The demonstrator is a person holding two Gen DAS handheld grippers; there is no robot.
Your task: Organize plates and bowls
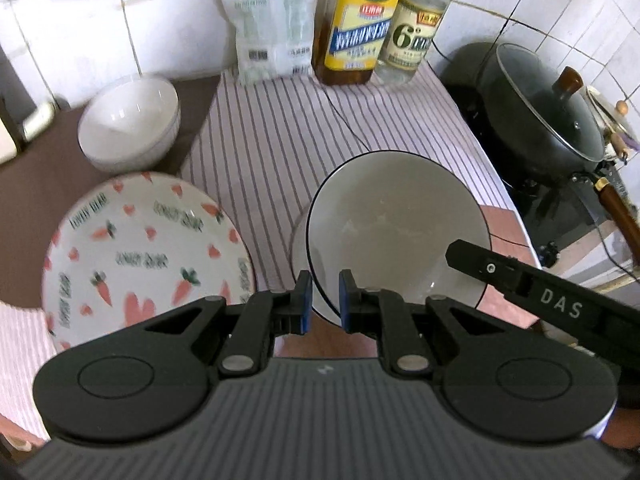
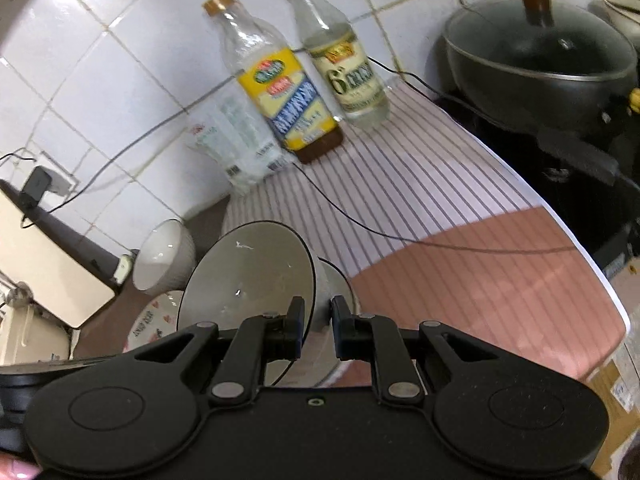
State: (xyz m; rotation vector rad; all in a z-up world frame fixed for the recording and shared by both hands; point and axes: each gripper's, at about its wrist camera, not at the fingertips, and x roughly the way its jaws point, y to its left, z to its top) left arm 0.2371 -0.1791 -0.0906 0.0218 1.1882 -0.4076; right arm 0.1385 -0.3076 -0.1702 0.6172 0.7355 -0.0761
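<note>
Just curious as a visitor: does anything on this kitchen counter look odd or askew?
Yes: the black-rimmed bowl is tipped steeply on edge, pinched at its rim by both claws, left and right. Nothing looks spilled or broken.

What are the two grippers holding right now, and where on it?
Both grip the same black-rimmed white bowl by its rim: the left gripper on the near edge, the right gripper on the opposite side, jaws closed across the wall.

I see a glossy white tiled wall point(image 2: 120, 72) behind the tabletop's purple-striped white cloth point(image 1: 280, 128). Beside that cloth's right edge sits a dark lidded wok point(image 1: 548, 108); at its far edge stand two labelled glass bottles point(image 2: 288, 92).
</note>
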